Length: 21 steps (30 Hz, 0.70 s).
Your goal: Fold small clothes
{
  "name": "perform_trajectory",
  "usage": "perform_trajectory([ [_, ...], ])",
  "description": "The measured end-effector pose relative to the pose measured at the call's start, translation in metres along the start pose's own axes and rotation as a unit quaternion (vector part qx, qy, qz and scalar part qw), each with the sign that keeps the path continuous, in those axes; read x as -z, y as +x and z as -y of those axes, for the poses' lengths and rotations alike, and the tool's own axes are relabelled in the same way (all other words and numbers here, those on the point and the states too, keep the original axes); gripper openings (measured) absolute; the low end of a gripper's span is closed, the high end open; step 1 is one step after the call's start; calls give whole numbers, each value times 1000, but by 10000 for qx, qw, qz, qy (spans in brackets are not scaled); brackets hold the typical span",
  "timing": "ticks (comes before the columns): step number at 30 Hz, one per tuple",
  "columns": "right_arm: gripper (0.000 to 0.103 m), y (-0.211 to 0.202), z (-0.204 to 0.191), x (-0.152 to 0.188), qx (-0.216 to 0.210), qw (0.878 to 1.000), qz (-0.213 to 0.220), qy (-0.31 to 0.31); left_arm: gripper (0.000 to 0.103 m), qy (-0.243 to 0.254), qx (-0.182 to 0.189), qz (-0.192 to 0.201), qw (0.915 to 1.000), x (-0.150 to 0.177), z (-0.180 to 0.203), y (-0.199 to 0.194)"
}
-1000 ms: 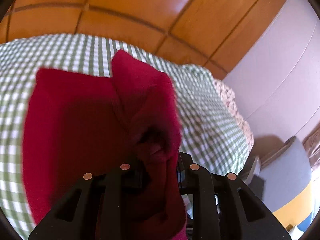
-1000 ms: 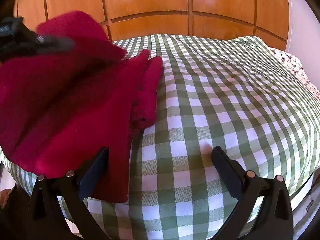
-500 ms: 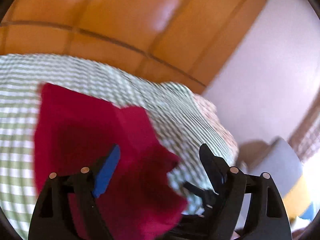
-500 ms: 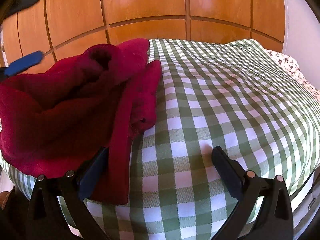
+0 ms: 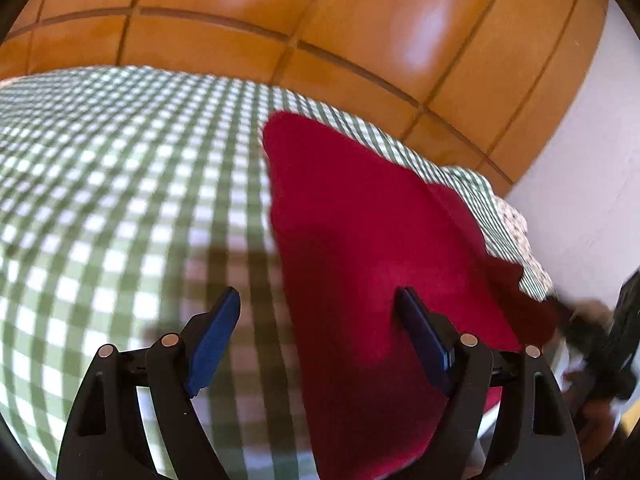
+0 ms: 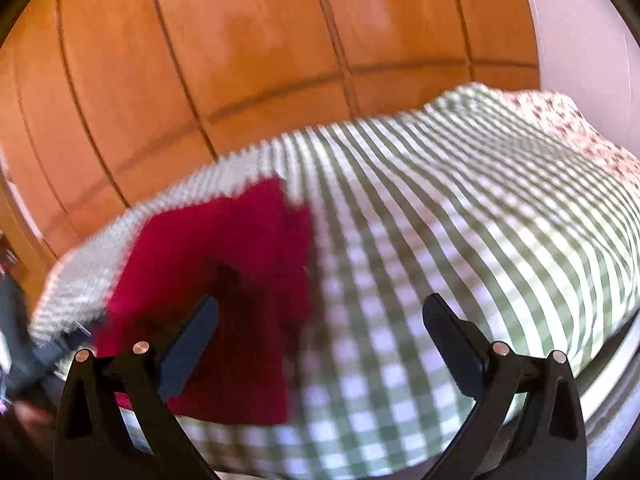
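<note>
Checking the near field first, we find the left hand-held gripper (image 5: 318, 334) spread, nothing between its blue pads (image 5: 212, 338), poised above the near edge of the red garment (image 5: 368, 264). We find the right hand-held gripper (image 6: 320, 344) likewise spread and empty. The garment lies folded on the green checked bed cover (image 5: 120, 184), near the bed's edge. Beyond stands a wooden panelled wall (image 6: 260, 60). We judge the fold just laid; we smooth it flat and align its edges before regrasping.

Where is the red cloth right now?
The red cloth lies flat on the green checked bedcover, right of middle in the left wrist view, left in the right wrist view, before the wooden wall.
</note>
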State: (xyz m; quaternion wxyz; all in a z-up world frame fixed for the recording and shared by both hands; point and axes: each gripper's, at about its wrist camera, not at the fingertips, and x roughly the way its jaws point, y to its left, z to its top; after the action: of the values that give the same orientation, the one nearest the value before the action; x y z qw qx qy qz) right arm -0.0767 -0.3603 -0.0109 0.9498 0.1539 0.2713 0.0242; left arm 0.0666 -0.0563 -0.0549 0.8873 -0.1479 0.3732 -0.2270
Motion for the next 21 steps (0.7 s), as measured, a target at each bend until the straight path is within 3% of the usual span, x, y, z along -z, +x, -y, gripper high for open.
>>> perform_trajectory([
  [2, 101, -2, -22, -5, -178, 9994, 69, -293, 81, 147, 64, -247, 9996, 4, 6, 9],
  [5, 101, 20, -53, -4, -125, 9966, -216, -789, 81, 273, 124, -369, 9989, 12, 11, 13],
  [8, 101, 54, -68, 7, 484, 9878, -745, -1283, 81, 292, 161, -373, 9987, 13, 12, 12],
  [10, 101, 69, -62, 21, 1082, 9752, -1031, -1635, 81, 323, 180, -388, 9986, 13, 13, 12],
  [14, 101, 56, -23, 33, 1364, 9753, -1085, -1361, 81, 527, 243, -244, 9980, 21, 19, -2],
  [17, 101, 59, 1, 44, 1209, 9791, -1392, -862, 81, 675, 255, 7, 9974, 23, 28, -10],
  [21, 101, 67, 3, 52, 1004, 9852, -1065, -893, 90, 750, -140, -464, 9960, 28, 30, 19],
])
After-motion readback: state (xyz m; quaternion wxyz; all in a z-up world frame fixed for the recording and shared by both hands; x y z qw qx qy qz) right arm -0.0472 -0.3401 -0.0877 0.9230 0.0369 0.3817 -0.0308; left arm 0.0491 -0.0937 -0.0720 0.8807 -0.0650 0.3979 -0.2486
